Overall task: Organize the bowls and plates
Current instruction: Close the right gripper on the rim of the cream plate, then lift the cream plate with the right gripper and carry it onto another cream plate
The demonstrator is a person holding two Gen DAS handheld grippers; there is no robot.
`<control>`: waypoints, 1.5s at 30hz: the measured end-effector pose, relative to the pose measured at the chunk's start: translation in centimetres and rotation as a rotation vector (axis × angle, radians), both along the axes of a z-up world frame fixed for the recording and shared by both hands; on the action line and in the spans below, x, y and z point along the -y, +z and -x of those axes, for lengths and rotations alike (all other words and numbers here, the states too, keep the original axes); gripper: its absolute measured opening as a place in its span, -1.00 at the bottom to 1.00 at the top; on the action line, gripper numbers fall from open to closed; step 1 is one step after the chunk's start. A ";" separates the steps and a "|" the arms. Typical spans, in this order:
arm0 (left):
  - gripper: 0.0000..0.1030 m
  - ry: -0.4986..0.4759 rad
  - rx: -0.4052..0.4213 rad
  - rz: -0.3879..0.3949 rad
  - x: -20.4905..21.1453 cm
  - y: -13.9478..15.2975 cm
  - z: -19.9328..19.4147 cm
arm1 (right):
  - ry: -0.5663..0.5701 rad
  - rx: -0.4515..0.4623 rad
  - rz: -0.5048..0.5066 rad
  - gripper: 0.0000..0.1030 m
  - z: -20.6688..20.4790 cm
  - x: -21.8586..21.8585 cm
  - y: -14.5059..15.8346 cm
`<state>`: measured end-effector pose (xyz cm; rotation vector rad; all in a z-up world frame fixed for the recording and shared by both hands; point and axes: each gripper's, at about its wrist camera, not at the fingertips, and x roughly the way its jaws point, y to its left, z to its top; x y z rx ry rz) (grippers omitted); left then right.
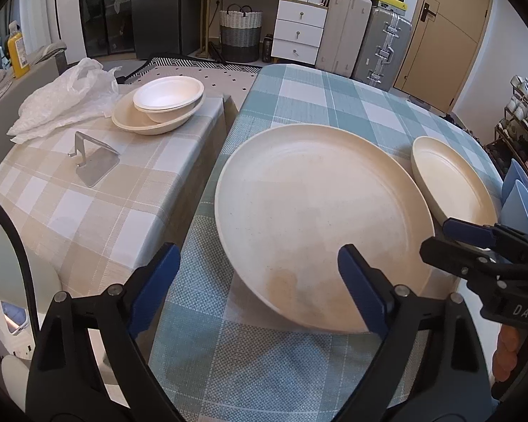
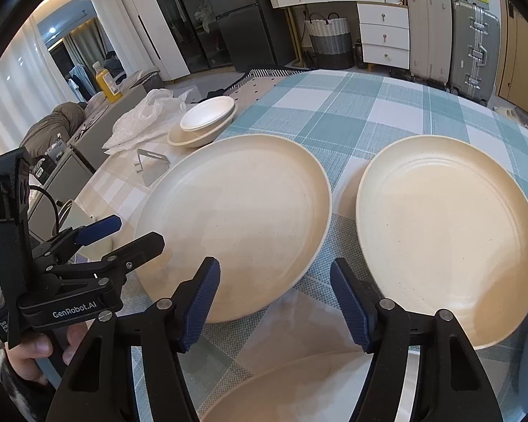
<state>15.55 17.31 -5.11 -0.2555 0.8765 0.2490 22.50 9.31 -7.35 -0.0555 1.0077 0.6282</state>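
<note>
Cream-coloured plates number three on the blue checked table [image 2: 352,105]: a large plate [image 2: 236,221], a second plate [image 2: 450,242] just right of it with a strip of cloth between their rims, and what we take to be a third plate's rim [image 2: 281,387], cropped at the near edge. Left of the large plate, on the beige table [image 1: 98,190], one white bowl [image 1: 167,96] sits in one shallow dish [image 1: 151,125]. We hold the left gripper [image 1: 257,295] spread, one finger over the large plate's near rim. The right gripper [image 2: 274,302] is spread above bare cloth.
</note>
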 end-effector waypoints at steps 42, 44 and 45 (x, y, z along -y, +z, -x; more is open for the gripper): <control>-0.46 -0.018 0.009 -0.040 2.2 1.6 1.8 | -0.041 0.065 0.021 -0.47 1.2 1.0 0.9; -0.46 -0.021 0.020 -0.045 2.8 2.2 2.4 | -0.043 0.080 0.013 -0.47 1.9 1.5 1.5; -0.46 -0.022 0.024 -0.047 3.0 2.5 2.7 | -0.043 0.085 0.010 -0.47 2.2 1.7 1.8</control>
